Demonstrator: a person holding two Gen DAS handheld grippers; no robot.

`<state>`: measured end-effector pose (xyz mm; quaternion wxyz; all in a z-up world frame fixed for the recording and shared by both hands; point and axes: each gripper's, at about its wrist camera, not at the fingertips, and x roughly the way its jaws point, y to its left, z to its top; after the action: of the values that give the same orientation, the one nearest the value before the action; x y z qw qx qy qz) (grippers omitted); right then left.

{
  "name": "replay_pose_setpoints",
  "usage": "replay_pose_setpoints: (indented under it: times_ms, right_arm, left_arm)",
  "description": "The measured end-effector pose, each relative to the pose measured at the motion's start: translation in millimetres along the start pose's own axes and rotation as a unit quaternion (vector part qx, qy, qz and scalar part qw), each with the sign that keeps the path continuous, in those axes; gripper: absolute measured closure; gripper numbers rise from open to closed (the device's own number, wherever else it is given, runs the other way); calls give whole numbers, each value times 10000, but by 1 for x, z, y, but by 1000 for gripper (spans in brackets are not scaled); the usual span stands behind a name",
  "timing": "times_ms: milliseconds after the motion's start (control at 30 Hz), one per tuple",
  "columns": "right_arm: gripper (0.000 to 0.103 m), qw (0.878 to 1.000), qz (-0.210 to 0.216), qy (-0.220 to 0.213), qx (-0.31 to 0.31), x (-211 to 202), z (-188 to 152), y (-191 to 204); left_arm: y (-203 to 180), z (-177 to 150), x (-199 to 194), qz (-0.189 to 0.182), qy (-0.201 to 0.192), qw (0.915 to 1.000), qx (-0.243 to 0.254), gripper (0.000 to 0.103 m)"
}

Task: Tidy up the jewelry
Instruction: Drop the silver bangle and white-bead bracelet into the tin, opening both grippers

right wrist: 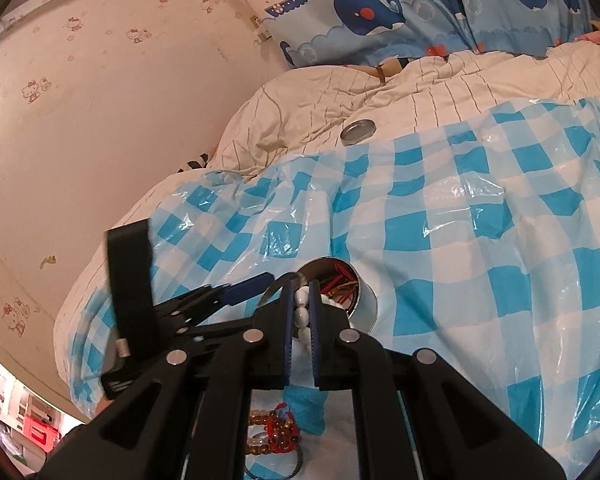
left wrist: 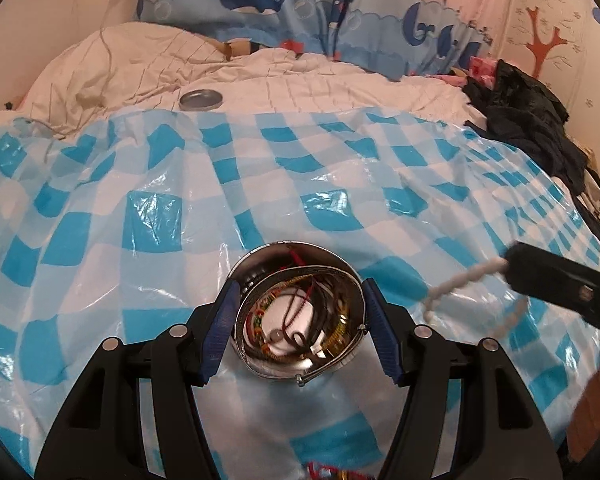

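1. Shiny metal, the round tin [left wrist: 300, 316] sits between the blue pads of the left gripper [left wrist: 300, 320], which stands wide around it; the pads are just beside the tin's walls, and whether they press on it cannot be told.
2. Inside the tin lies a tangle of cords and bracelets [left wrist: 300, 320] in black, red, green and gold.
3. White beads [right wrist: 302, 312] on a string are clamped between the narrow jaws of the right gripper [right wrist: 302, 316], which is closed on them.
4. In the left wrist view, the bead string [left wrist: 466, 280] hangs from the right gripper's black tip [left wrist: 540, 276], to the right of the left jaws and apart from the tin.
5. In the right wrist view, the tin [right wrist: 340, 292] lies just ahead of the right jaws, with the left gripper's blue pad [right wrist: 248, 288] at its left side.
6. Below the right jaws, more bracelets [right wrist: 276, 428] with brown beads and red cord lie on the blue-and-white checked plastic sheet [right wrist: 460, 240].
7. Far ahead of both jaws, a round metal lid [left wrist: 201, 100] rests on the cream quilt [left wrist: 300, 76].
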<state>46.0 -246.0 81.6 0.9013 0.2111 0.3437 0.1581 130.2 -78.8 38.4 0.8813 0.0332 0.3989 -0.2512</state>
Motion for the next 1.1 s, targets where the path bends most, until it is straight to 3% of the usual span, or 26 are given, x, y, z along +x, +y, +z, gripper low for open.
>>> replay_pose_setpoints:
  times_ms: [133, 333, 700, 800, 833, 967, 1100]
  right_arm:
    - [95, 10000, -27, 24, 33, 1, 1, -5]
    - [95, 9999, 5, 117, 1, 10, -1, -2]
    - [94, 9992, 240, 251, -213, 60, 16, 22]
    - [76, 9975, -539, 337, -314, 76, 13, 14]
    - [76, 9963, -746, 283, -308, 75, 12, 9]
    - [73, 9950, -916, 287, -293, 52, 6, 3]
    - [57, 9951, -866, 340, -350, 21, -17, 8]
  left_arm:
    - [5, 0, 14, 134, 120, 9998, -129, 44]
    - [1, -1, 5, 176, 52, 9998, -27, 39]
    - [46, -12, -46, 550, -206, 9972, -463, 27]
    - [55, -18, -53, 636, -178, 9967, -482, 27]
    - [57, -19, -55, 657, -166, 9965, -484, 27]
    - [58, -28, -60, 666, -76, 9970, -388, 26]
    - [53, -39, -63, 666, 27, 9975, -229, 26]
